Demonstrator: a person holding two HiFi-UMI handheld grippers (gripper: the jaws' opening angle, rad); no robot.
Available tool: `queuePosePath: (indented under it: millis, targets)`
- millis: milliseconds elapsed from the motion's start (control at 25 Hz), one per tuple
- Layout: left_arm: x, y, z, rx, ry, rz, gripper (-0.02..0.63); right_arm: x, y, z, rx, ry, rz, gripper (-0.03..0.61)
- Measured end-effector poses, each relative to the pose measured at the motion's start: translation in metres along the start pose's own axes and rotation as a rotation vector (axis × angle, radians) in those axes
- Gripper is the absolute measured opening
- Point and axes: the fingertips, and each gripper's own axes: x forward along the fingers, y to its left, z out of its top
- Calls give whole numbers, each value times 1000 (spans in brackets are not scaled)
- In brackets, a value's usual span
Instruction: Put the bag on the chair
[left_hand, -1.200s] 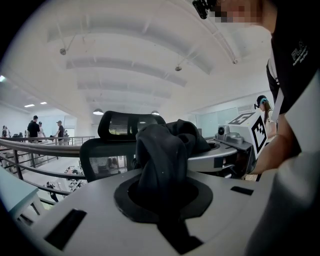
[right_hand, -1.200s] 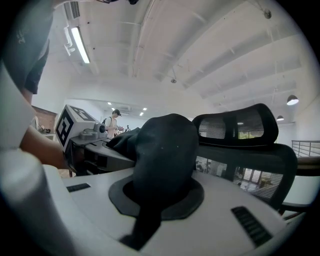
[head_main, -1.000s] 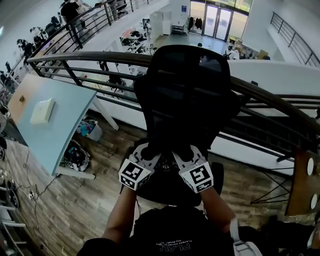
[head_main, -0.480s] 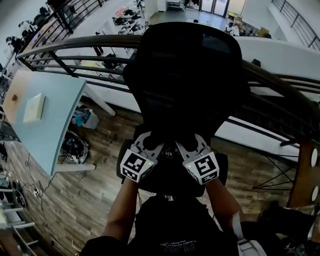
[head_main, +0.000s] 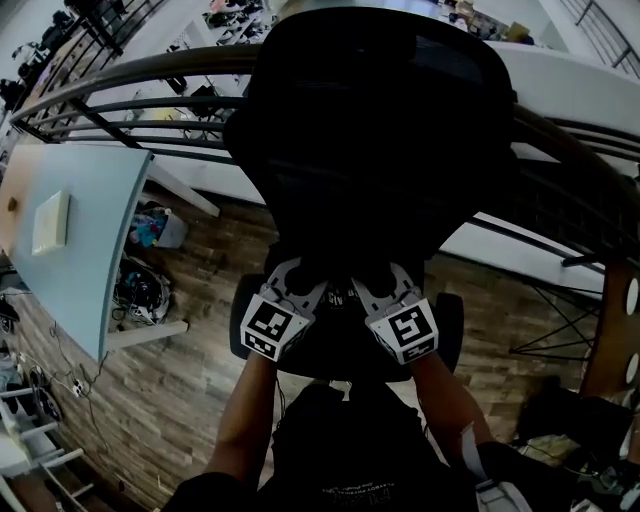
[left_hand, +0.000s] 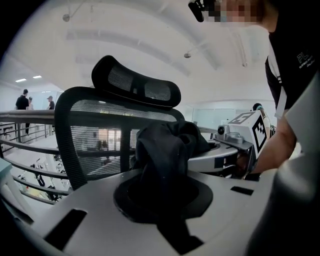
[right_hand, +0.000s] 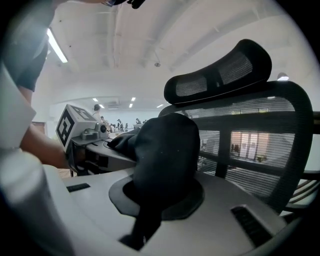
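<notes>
— Well, what is seen at the far left?

— A pale blue table (head_main: 95, 250) is seen there over a wooden floor (head_main: 180, 400), well apart from the black chair (head_main: 370, 130). A dark railing (head_main: 130, 82) is seen behind both.

— And the left gripper (head_main: 298, 283)?

— It is held over the left part of the chair's seat (head_main: 447, 335) and pointed toward the mesh backrest (left_hand: 95, 140). Its jaws are drawn almost together, and a bunch of black cloth is pinched between them: a part of the bag (left_hand: 167, 150).

— Where is the bag placed, then?

— It is carried between the two grippers, over the seat and just in front of the backrest. Whether the seat is touched by it cannot be told, since black is laid on black in the head view.

— Which way is it pointed?

— The gripped stretch is run side to side, from one gripper across to the other, parallel to the backrest. The cloth is bunched upward out of each pair of jaws. The bag's full length and its long axis cannot be made out.

— And the right gripper (head_main: 380, 285)?

— It is held just beside the left one and aimed the same way. Its jaws are likewise nearly closed, and the other end of the black cloth is clamped in them.
</notes>
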Motion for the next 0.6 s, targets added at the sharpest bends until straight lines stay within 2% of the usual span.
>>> queuePosePath:
  millis: [280, 600]
  targets:
    - [12, -1, -26, -11, 38, -21, 58, 3, -5, -27, 11, 30, 18, 41]
    - [27, 9, -66, -69, 88, -46, 58, 19, -9, -59, 16, 85, 28, 41]
